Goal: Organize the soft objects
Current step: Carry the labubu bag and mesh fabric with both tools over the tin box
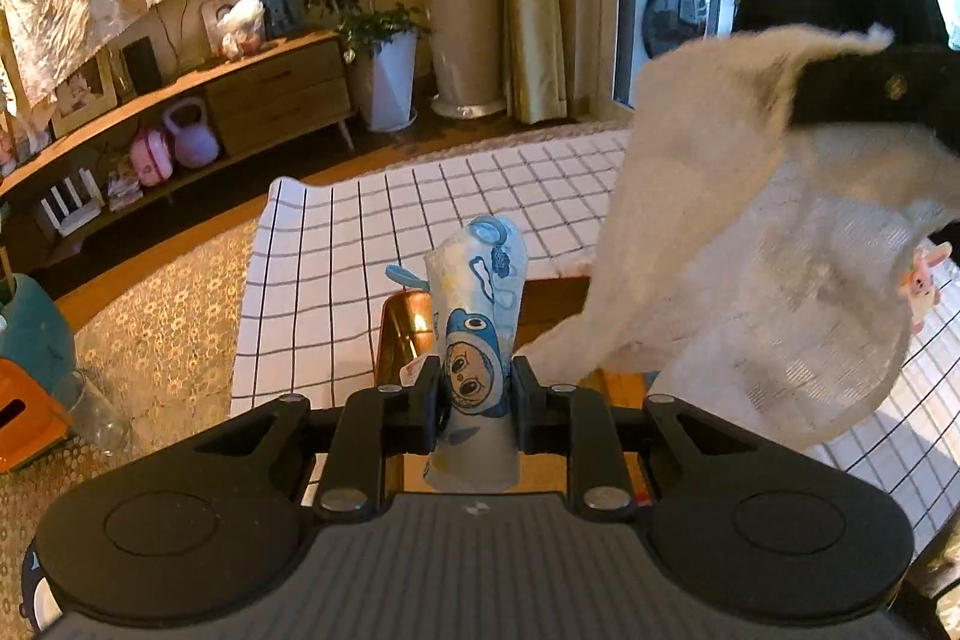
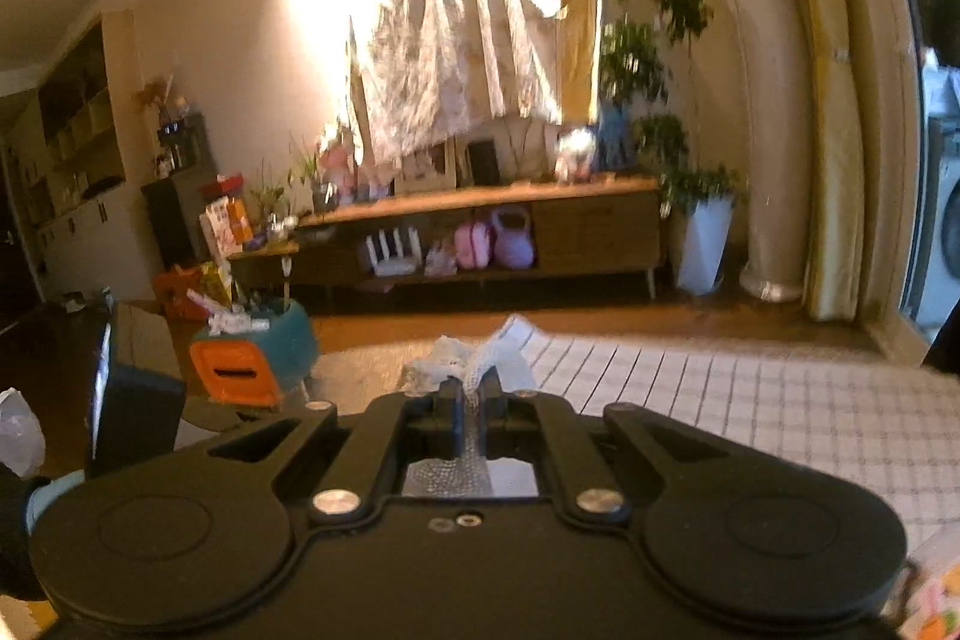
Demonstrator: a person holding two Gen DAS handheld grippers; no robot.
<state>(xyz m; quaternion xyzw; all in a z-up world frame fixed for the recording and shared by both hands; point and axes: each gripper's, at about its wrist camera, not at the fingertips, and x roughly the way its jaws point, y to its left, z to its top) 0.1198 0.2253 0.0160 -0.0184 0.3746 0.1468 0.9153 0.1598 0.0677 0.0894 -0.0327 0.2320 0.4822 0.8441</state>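
Two soft items are in the air at once, and that is where trouble could start. Nearest, the left gripper [image 1: 474,403] is clenched on a rolled cloth printed with a blue cartoon shark-hood face [image 1: 477,340], which stands upright between the jaws over a wooden tray [image 1: 399,334] on the checked tablecloth [image 1: 336,280]. Only the cloth's lower part is pinched, so a jolt could let the tall free end flop or the roll slip out. Just beyond, the right gripper [image 2: 471,388] is clamped on a bunched edge of a white mesh garment [image 1: 750,244], which hangs broad and loose beside the roll. Its trailing hem looks likely to drag across the tray or snag the left fingers [image 1: 528,400]. Farther off, a TV cabinet [image 1: 270,88] is well apart.
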